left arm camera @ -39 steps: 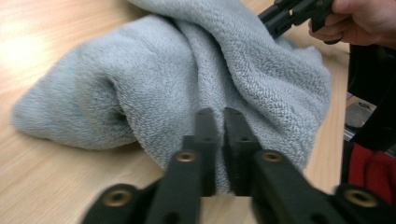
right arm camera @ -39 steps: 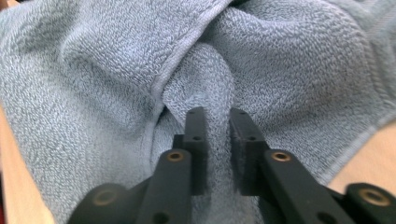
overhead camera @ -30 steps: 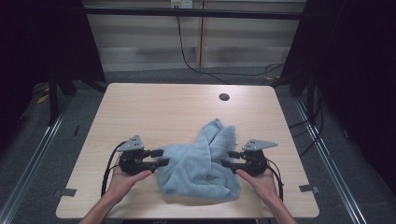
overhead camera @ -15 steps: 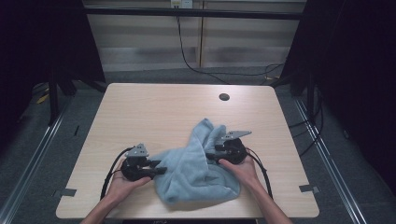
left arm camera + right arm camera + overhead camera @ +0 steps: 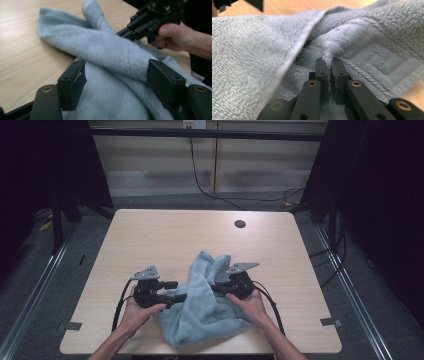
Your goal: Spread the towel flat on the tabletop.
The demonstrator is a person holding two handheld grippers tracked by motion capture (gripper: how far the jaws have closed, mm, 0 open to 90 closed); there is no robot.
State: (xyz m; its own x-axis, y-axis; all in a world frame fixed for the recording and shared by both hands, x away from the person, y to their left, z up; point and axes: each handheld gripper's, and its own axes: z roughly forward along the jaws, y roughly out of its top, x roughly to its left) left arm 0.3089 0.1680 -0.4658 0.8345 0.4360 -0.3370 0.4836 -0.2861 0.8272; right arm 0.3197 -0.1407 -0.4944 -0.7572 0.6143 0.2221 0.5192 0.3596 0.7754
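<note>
Pale blue-grey towel (image 5: 205, 315) (woven key-pattern border) on light wood-grain table (image 5: 150, 235); black fingers (image 5: 72, 85).

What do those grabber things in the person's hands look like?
Both are black. The left gripper and right gripper each carry a grey three-cornered plate on top and trail a black cable back toward the person. The jaws are flat black bars with brass-coloured rivets, and the left one's pads look rough and blocky. The forearms are bare, with no sleeves in sight.

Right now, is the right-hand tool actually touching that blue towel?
Touching. In the right gripper view, the right gripper, whose fingers have just been closing, is shut on a pinched fold of the towel.
</note>
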